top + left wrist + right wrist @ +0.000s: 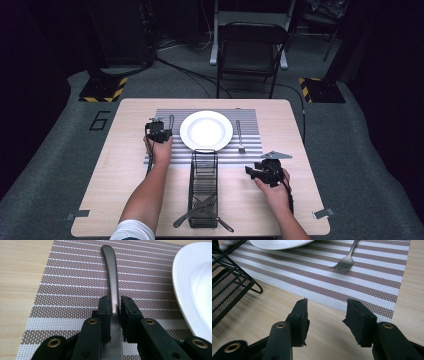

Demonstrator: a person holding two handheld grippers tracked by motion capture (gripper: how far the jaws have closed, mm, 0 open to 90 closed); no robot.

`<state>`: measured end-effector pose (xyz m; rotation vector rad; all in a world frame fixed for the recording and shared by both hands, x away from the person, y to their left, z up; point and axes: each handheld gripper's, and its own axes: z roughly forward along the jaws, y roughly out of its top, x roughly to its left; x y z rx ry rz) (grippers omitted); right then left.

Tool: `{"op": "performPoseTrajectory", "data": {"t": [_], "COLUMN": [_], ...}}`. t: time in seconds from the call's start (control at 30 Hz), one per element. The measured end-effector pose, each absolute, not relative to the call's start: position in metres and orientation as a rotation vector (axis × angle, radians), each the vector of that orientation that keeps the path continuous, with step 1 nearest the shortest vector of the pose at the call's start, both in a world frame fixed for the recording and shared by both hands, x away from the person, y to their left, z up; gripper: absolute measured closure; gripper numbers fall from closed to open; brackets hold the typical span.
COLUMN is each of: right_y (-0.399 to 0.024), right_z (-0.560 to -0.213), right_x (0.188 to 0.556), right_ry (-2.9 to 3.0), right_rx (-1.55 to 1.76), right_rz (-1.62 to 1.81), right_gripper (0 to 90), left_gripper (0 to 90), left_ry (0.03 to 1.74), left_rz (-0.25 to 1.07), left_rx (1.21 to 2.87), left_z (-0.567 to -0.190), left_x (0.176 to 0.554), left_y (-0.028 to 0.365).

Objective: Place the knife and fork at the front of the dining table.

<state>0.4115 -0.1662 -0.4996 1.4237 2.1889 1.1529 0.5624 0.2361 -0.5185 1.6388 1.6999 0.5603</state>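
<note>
A dark metal knife lies on the striped placemat, just left of the white plate. My left gripper is shut on the knife's middle, a pad tight against each side, with the handle pointing away from me. From above, the left gripper is at the mat's left side beside the plate. A fork lies on the mat right of the plate, tines toward me. My right gripper hangs open over bare wood near the mat's front edge, holding nothing.
A black wire cutlery basket stands lengthwise in the middle front of the table, with a few utensils crossed at its near end. Its corner is to the left of my right gripper. A folding chair stands beyond the table.
</note>
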Motion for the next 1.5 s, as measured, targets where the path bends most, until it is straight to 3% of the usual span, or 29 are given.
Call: {"op": "performPoseTrajectory", "data": {"t": [0.4, 1.5], "right_y": [-0.168, -0.179], "right_z": [-0.498, -0.496], "right_x": [0.412, 0.410], "right_ry": [2.172, 2.115], "right_rx": [1.426, 1.462], "right_rz": [1.159, 1.150], "right_gripper": [51.5, 50.3], "left_gripper": [66.3, 52.6], "left_ry": [1.666, 1.436], "left_rz": [0.574, 0.583], "left_rx": [1.641, 1.719], "left_z": [-0.509, -0.442], "left_x": [0.558, 0.499], "left_y": [0.243, 0.274]}}
